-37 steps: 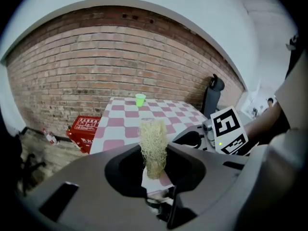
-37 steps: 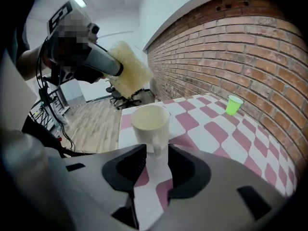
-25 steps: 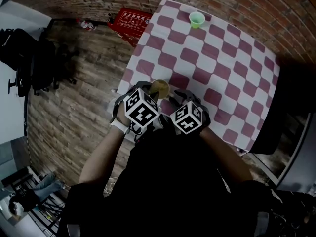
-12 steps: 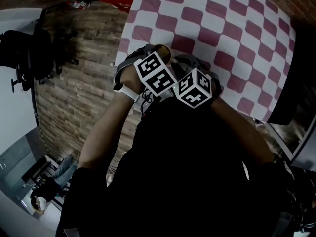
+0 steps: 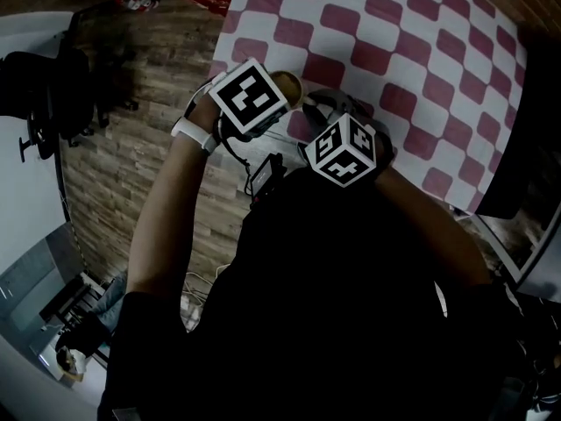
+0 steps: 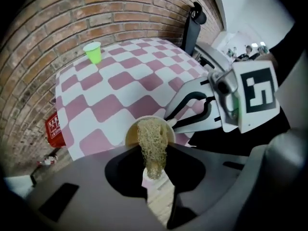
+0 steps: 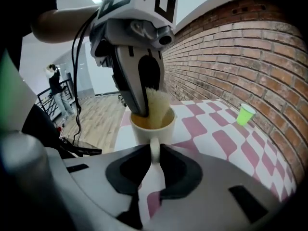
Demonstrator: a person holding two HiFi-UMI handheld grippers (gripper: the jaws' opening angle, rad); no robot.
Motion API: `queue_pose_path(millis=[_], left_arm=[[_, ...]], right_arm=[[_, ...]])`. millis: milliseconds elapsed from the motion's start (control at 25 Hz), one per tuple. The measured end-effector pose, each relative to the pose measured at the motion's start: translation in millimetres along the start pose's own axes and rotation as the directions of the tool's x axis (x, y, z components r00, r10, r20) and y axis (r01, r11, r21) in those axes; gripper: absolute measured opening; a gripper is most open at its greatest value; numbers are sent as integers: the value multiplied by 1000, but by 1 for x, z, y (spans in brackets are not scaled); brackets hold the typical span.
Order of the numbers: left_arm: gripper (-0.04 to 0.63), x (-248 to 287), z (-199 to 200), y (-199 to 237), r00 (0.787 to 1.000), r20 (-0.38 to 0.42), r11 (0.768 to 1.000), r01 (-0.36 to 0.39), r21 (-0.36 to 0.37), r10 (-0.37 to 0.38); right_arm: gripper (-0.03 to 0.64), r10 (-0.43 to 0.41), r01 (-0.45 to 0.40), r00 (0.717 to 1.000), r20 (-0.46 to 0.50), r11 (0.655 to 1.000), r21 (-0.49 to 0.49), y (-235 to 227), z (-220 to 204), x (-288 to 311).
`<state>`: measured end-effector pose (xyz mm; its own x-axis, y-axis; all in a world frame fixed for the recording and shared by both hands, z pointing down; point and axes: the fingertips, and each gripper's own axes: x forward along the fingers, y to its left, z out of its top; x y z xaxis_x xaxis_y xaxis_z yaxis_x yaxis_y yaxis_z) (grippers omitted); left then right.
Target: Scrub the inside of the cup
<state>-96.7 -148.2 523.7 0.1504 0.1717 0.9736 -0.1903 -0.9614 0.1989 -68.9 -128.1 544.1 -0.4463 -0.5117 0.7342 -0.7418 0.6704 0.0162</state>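
Claw on my left (image 6: 153, 170) is pinching a straw-coloured fibre scrubber (image 6: 152, 141), whose far end sits down inside the white cup (image 6: 131, 133). My right claw (image 7: 154, 162) is pressed onto that cup by its handle (image 7: 155, 150), at the near edge of the checked worktop (image 6: 144, 78). Well apart, by the brick wall (image 6: 72, 13), stands a green cup (image 6: 93, 51).
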Motion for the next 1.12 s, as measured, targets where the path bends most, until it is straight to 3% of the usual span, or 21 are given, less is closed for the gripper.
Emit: queue_pose_path(millis=[80, 160, 320, 440, 560, 720, 840, 920, 1000, 1080, 1120], left_arm=[[87, -19, 6, -10, 995, 74, 997, 76, -30, -74], [87, -38, 8, -13, 986, 136, 994, 100, -48, -93], [87, -61, 3, -2, 979, 202, 993, 34, -110, -11], [87, -58, 3, 5, 981, 187, 993, -35, -109, 55], [87, -37, 13, 3, 983, 163, 996, -81, -46, 87], [87, 6, 2, 1, 989, 22, 988, -148, 32, 147], [87, 20, 4, 7, 975, 1, 973, -221, 62, 221], [87, 21, 5, 12, 970, 7, 970, -243, 21, 243], [87, 13, 4, 15, 976, 20, 973, -213, -88, 215], [87, 6, 7, 7, 989, 109, 966, -68, -249, 98], [87, 1, 12, 4, 981, 187, 949, 19, -314, 42]], right_arm=[[74, 3, -3, 1000, 1, 1000, -1, 0, 0, -1], [74, 4, -4, 1000, 3, 1000, -2, 0, 0, -2], [74, 8, -8, 1000, 7, 1000, -1, 1, -1, -3], [74, 12, -12, 1000, 7, 1000, -2, 1, -1, -3], [74, 12, -12, 1000, 7, 1000, -3, 1, -1, -3], [74, 12, -12, 1000, 6, 1000, -7, 0, 0, -3], [74, 8, -8, 1000, 8, 1000, -9, 0, 1, -3], [74, 5, -5, 1000, 10, 1000, -8, 0, 2, -3], [74, 5, -5, 1000, 8, 1000, -9, 0, 2, -3], [74, 6, -6, 1000, 8, 1000, -9, 0, 3, -3], [74, 6, -6, 1000, 9, 1000, -10, 0, 3, -4]])
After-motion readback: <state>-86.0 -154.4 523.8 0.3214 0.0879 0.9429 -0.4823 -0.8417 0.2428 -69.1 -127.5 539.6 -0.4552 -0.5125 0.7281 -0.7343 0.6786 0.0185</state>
